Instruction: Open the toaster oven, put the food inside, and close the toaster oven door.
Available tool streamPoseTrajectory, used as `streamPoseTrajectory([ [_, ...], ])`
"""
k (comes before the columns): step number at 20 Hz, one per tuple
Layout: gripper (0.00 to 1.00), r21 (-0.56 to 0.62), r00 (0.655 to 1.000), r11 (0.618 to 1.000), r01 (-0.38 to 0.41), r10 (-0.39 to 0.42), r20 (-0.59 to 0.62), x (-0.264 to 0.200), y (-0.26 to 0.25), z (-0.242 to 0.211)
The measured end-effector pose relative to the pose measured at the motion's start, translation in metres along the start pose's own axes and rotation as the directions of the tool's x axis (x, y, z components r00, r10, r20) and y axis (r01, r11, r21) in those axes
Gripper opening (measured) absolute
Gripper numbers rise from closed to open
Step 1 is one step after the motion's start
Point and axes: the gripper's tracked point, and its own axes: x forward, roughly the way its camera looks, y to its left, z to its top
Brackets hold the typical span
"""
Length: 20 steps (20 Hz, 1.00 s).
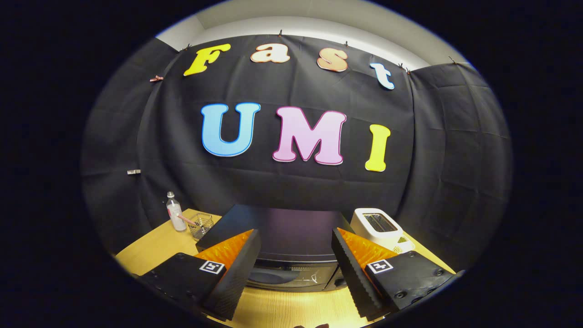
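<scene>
We note the gripper [296, 255] held above the pale wooden tabletop [291, 310], fingers spread wide apart and grasping nothing. Just ahead, between the fingers, sits the black box-shaped toaster oven [291, 237], its glass door [289, 277] closed (food not discernible). Beyond the right finger stands a white slot toaster [377, 225]. Beyond the left finger we log a small wire basket [201, 225] and, beside it, a clear plastic bottle [174, 212].

I see wooden table [150, 250] | toaster oven [282, 241] at centre, door shut | white toaster [378, 225] just right of it | clear bottle [174, 212] and wire basket [200, 225] side by side, left rear | gripper [296, 248] fingers apart above oven.
</scene>
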Motion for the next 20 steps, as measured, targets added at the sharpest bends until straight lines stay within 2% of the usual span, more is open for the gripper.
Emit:
streamPoseTrajectory([
  [6, 0.97, 0.052, 0.989, 0.998, 0.046, -0.039, -0.14, 0.03, 0.002, -0.053],
  [11, 0.97, 0.048, 0.98, 0.999, 0.01, 0.0, -0.201, 0.046, 0.016, -0.076],
  [20, 0.96, 0.032, 0.972, 0.999, -0.041, 0.047, -0.228, 0.041, 0.04, -0.086],
])
